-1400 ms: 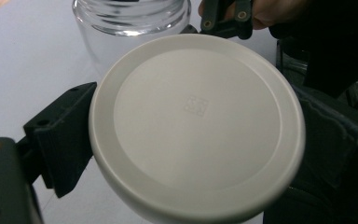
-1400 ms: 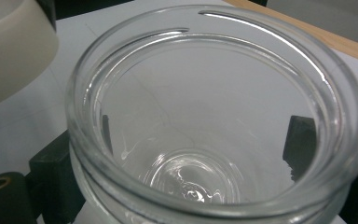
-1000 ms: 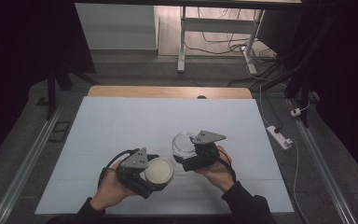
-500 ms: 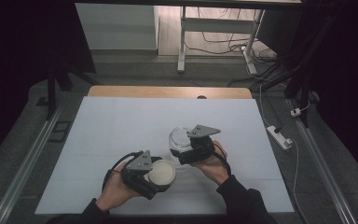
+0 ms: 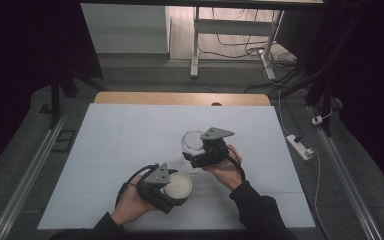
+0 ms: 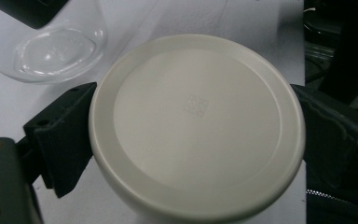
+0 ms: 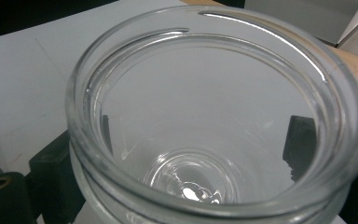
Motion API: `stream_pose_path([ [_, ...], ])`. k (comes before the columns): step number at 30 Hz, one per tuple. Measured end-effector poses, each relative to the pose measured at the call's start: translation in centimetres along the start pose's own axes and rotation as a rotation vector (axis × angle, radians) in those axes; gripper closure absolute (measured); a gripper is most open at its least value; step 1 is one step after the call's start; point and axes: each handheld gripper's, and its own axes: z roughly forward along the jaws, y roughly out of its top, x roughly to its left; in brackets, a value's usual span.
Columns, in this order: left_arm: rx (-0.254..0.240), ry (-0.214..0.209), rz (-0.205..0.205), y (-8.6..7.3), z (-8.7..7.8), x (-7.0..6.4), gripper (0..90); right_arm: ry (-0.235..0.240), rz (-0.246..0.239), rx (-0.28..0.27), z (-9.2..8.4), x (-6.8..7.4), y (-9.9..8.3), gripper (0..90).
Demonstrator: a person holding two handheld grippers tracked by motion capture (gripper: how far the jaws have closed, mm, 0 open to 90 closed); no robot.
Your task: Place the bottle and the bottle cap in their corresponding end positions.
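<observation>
Nearest the person, the left tool (image 5: 172, 187) is gripping a round cream lid (image 5: 178, 185), its two black jaws pressing against opposite edges of the rim; in the left gripper view the lid (image 6: 196, 126) is showing a smooth, matte plastic face with a shallow raised border and a small square mark near the middle. It is sitting low over the near part of the white worktop (image 5: 120, 145). Just beyond and to the right, the right tool (image 5: 196, 150) is clamping a clear glass jar (image 5: 192, 142) around its body, mouth open and uncovered. In the right gripper view the jar (image 7: 214, 121) is showing a thick, glossy, threaded rim and an empty, rounded bottom, with the jaws lying against either side of its wall.
</observation>
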Motion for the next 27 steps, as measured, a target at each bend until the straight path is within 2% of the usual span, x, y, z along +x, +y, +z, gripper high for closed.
stream_pose_path([
  [7,0.002,0.001,-0.019,-0.3,1.2,0.3,7.9,-0.011,-0.002,0.008,1.0,-0.5,0.3,6.0],
  [27,0.040,0.045,-0.019,-0.9,3.6,1.6,7.9,-0.031,0.003,0.026,4.1,-1.8,1.2,6.0],
])
